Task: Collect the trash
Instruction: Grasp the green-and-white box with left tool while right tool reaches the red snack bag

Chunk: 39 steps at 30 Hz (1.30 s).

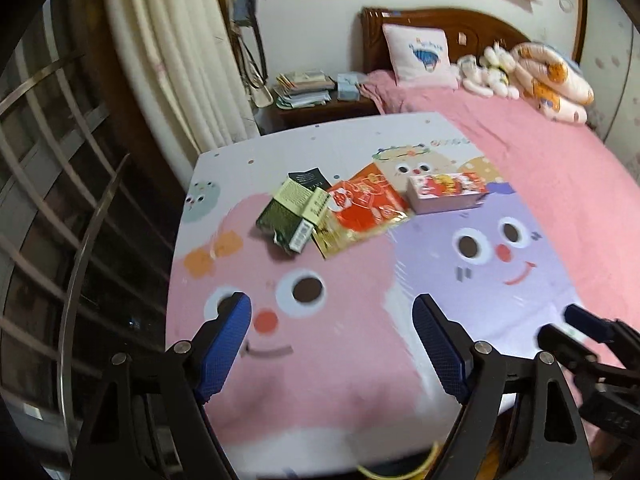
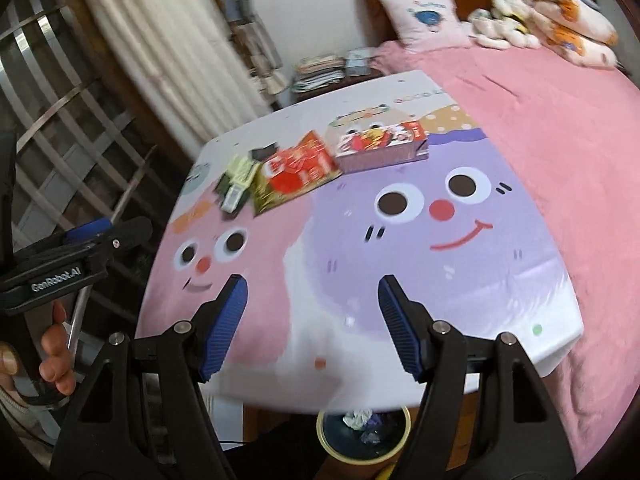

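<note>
Three pieces of trash lie together at the far side of a table covered in a cartoon-face cloth (image 1: 352,380). They are a crumpled green carton (image 1: 294,212), a red and gold wrapper (image 1: 360,208) and a pink and red box (image 1: 446,192). My left gripper (image 1: 332,320) hovers open over the near part of the table, well short of the trash, with nothing between its blue pads. My right gripper (image 2: 312,308) is also open and empty above the near edge. The carton (image 2: 236,184), wrapper (image 2: 296,172) and box (image 2: 384,144) also show far off in the right wrist view.
A yellow-rimmed bin (image 2: 364,436) holding crumpled trash stands on the floor below the table's near edge. A pink bed (image 1: 540,160) with pillows lies to the right. A nightstand with stacked papers (image 1: 304,88) is behind, and a barred window (image 1: 48,200) is left. A hand (image 2: 56,352) holds the left gripper (image 2: 100,236).
</note>
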### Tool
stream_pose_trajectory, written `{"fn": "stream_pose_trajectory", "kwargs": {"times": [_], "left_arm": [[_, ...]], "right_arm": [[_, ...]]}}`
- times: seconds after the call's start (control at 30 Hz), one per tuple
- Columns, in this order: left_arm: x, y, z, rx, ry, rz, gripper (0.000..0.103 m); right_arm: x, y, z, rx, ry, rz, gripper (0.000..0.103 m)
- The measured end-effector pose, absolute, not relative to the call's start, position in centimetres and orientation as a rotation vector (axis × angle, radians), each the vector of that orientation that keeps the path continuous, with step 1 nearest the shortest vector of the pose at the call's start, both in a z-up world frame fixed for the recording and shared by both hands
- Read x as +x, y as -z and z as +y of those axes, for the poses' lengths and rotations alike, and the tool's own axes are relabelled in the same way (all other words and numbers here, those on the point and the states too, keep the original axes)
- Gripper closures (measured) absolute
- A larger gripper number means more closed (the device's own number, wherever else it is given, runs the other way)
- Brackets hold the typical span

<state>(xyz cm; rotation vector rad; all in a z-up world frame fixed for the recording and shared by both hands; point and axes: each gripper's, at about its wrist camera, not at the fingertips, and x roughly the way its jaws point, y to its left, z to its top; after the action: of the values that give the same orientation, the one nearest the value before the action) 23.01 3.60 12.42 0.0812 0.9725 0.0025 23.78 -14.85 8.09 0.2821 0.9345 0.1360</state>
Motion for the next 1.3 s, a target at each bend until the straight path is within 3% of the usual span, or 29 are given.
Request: {"fn": "stream_pose_trajectory", "kwargs": {"times": [0.33, 0.5, 0.67, 0.73, 0.8, 0.97, 1.07, 1.3], "left_arm": [[39.2, -4.0, 6.5, 0.200, 0.044, 1.061, 0.018], [43.1, 0.3, 6.4, 0.235, 0.032, 1.084, 0.020], [45.2, 3.3, 6.5, 0.235, 0.040, 1.132, 0.031], [45.8, 4.0, 6.7, 0.217, 0.053, 1.154, 0.044], [46.5, 4.8, 7.1, 0.196, 0.079, 1.187, 0.069], [45.6, 4.2, 7.8, 0.172, 0.115, 1.167, 0.074], [45.1, 3.3, 9.3, 0.127, 0.131, 1.153, 0.078], [44.3, 0.5, 13.4, 0.019, 0.120, 1.122, 0.078]], "right_arm": [[34.9, -4.6, -11.8, 0.340, 0.034, 0.997, 0.038], [38.8, -3.0, -10.8, 0.332, 0.073, 1.026, 0.038], [41.3, -1.6, -10.0, 0.345, 0.086, 1.051, 0.038], [42.2, -1.1, -9.5, 0.349, 0.086, 1.063, 0.038], [43.3, -0.4, -8.9, 0.350, 0.085, 1.077, 0.038], [45.4, 0.9, -7.7, 0.361, 0.090, 1.110, 0.038], [46.9, 1.6, -6.8, 0.375, 0.101, 1.129, 0.030], [50.7, 3.0, -6.3, 0.496, 0.195, 1.151, 0.025]]}}
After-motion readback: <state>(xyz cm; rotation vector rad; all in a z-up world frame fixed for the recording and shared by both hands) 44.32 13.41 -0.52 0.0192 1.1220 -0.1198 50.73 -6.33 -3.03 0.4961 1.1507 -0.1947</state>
